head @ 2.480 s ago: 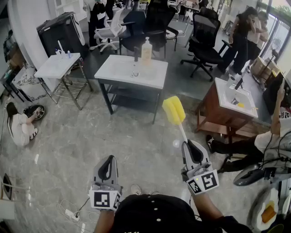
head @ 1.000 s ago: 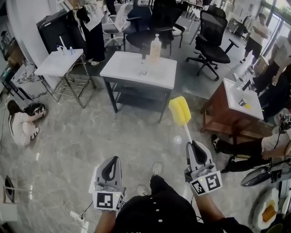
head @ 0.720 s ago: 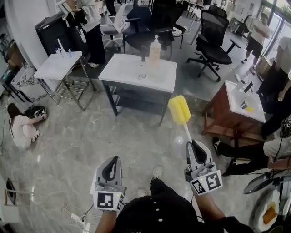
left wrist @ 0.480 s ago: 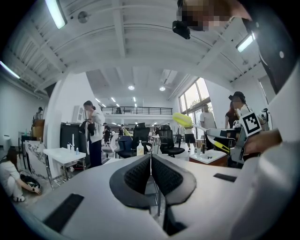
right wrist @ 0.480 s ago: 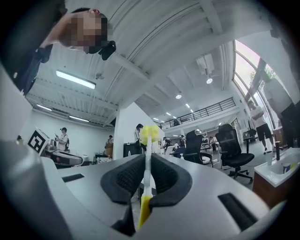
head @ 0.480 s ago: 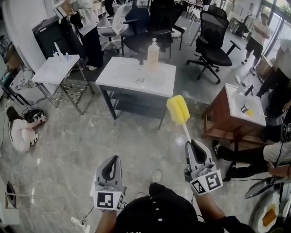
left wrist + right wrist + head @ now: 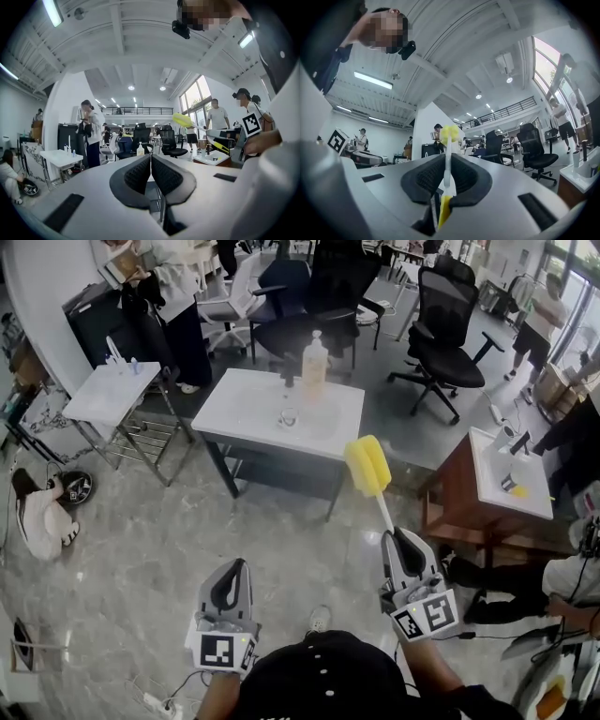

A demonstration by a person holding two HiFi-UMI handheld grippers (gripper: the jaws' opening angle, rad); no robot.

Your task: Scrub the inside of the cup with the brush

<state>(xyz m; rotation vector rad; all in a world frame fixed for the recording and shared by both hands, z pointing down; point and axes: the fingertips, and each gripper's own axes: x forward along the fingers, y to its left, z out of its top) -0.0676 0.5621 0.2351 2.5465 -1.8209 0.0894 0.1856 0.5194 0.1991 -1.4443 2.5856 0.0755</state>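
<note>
My right gripper [image 7: 392, 534] is shut on the white handle of a brush with a yellow sponge head [image 7: 367, 466]. The brush points up and forward, over the floor. In the right gripper view the handle [image 7: 447, 164] runs between the closed pads up to the sponge head [image 7: 450, 132]. My left gripper [image 7: 236, 565] is shut and holds nothing; its pads [image 7: 140, 172] meet in the left gripper view. A small clear cup [image 7: 288, 415] stands on the white sink table [image 7: 244, 399] ahead, well beyond both grippers, beside a soap bottle [image 7: 315, 356].
A small white side table [image 7: 103, 395] stands at the left and a wooden sink stand [image 7: 511, 486] at the right. Black office chairs [image 7: 445, 315] are behind the white table. One person stands at the back left [image 7: 178, 306]; another sits on the floor [image 7: 39, 519].
Both grippers have travelled forward together across the floor, and the white table with the cup looks nearer. The brush stays clamped in the right gripper. A person has stepped beside the left side table.
</note>
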